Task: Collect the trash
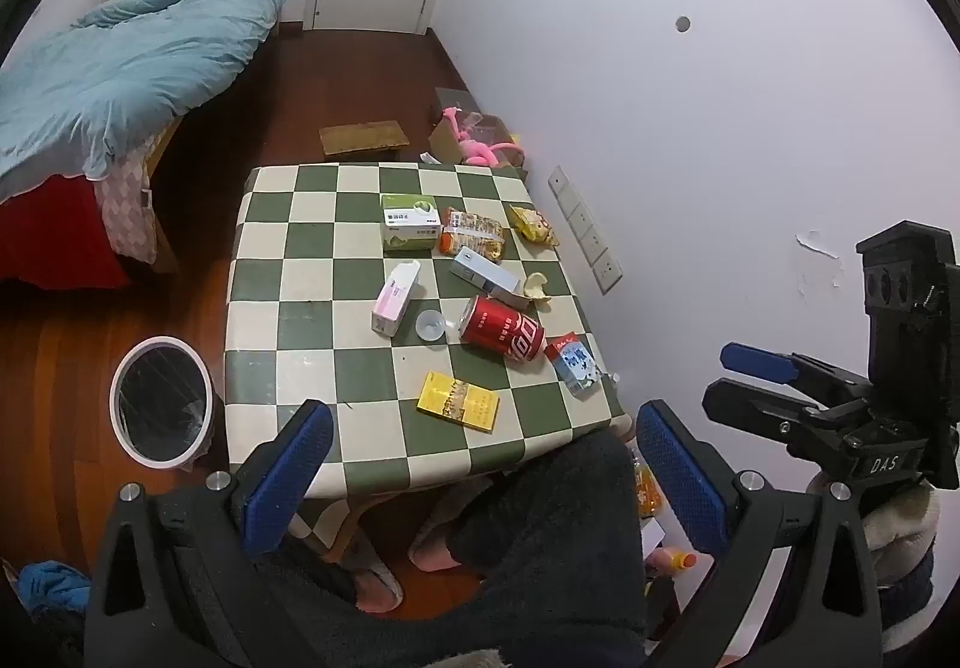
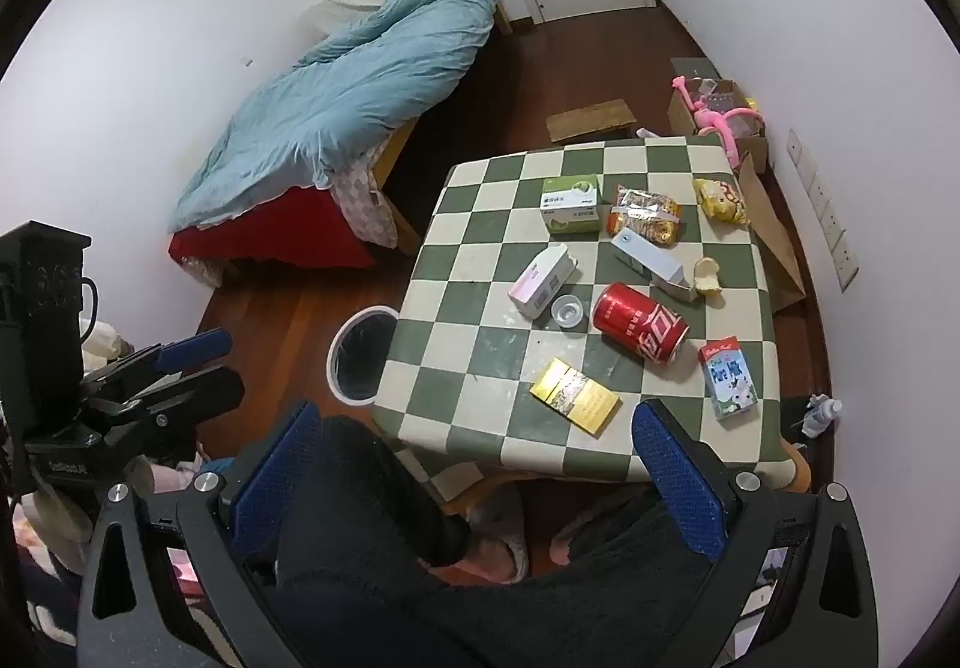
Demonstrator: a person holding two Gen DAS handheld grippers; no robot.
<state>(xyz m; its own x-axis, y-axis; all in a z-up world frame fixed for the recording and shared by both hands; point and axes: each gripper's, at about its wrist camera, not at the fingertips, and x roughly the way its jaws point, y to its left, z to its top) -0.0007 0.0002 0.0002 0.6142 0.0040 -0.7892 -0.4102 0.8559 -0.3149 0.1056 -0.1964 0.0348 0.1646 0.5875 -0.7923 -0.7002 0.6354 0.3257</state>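
- Left gripper (image 1: 483, 479): blue-padded fingers spread wide, nothing between them, held above the person's dark-trousered lap at the near table edge.
- Right gripper (image 2: 477, 473): likewise spread and empty; seen from the left wrist view its body reads "DAS".
- Table (image 1: 264, 272): green-and-cream checked cloth, all trash on it, beyond both grippers.
- Yellow box (image 1: 458, 401): nearest the fingers.
- Red can (image 1: 503, 337): on its side, Coca-Cola script.
- Milk carton (image 2: 728, 378): "Pure Milk", near right corner.
- Clear cup (image 1: 431, 324), pink box (image 1: 395, 297), green box (image 1: 410, 222), snack packets (image 1: 473, 232): farther off.
- Bin (image 1: 162, 403): white rim, floor left of table.
- Right wrist view alone shows a small bottle (image 2: 821, 413) by the table's right side.
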